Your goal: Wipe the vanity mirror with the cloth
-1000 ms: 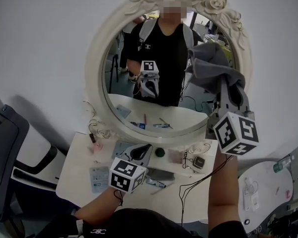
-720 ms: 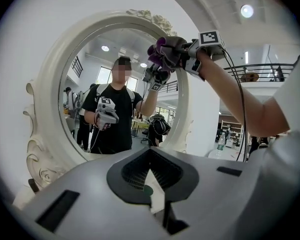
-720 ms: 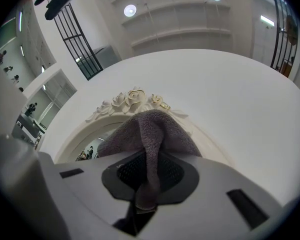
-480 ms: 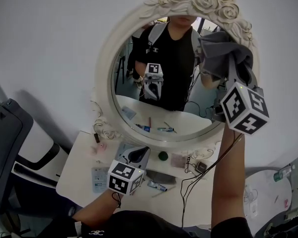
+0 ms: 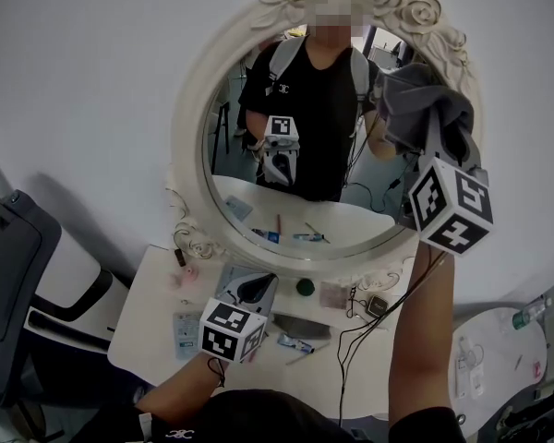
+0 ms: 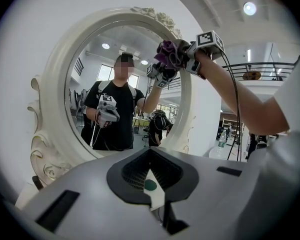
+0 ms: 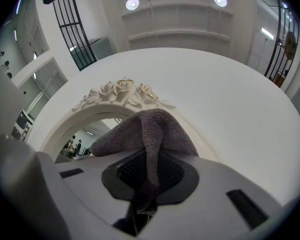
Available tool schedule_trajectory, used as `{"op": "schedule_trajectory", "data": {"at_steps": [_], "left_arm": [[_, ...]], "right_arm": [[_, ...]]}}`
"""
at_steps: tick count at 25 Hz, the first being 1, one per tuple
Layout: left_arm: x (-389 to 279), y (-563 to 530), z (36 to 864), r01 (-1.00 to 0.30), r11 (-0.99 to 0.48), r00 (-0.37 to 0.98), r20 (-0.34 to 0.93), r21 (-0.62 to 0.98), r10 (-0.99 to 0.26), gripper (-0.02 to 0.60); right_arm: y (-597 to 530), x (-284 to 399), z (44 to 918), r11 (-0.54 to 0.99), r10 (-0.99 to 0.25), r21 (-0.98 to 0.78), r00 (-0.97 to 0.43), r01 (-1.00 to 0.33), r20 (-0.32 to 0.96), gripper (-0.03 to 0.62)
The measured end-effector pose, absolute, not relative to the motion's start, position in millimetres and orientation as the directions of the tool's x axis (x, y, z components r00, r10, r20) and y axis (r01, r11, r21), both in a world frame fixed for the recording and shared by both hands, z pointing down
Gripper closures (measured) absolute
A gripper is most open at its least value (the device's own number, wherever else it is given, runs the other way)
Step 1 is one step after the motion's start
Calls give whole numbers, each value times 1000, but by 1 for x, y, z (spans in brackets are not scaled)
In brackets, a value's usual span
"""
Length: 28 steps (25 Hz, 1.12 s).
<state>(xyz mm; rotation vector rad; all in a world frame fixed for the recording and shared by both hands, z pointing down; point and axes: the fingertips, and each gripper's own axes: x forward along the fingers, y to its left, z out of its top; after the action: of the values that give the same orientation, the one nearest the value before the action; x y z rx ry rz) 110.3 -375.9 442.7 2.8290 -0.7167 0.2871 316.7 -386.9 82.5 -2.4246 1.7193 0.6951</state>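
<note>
In the right gripper (image 7: 148, 186) sits the cloth (image 7: 151, 131).

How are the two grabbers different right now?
The right gripper is clamped on the grey cloth, while the left gripper is shut with nothing in it. The right gripper is high up, with the cloth at the upper right edge of the mirror. The left gripper sits low over the table. Both are grey and point toward the mirror.
</note>
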Motion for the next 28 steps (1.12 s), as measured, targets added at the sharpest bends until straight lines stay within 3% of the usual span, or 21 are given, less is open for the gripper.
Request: {"op": "schedule_trajectory", "data": {"at_steps": [22, 28], "left_arm": [[122, -372, 454, -460, -872, 874, 257, 166, -412, 583], [124, -372, 456, -454, -875, 877, 260, 167, -405, 583]], "right_arm": [[-355, 378, 207, -466, -851, 43, 434, -884, -296, 553], [-354, 385, 251, -462, -873, 37, 446, -886, -199, 553]]}}
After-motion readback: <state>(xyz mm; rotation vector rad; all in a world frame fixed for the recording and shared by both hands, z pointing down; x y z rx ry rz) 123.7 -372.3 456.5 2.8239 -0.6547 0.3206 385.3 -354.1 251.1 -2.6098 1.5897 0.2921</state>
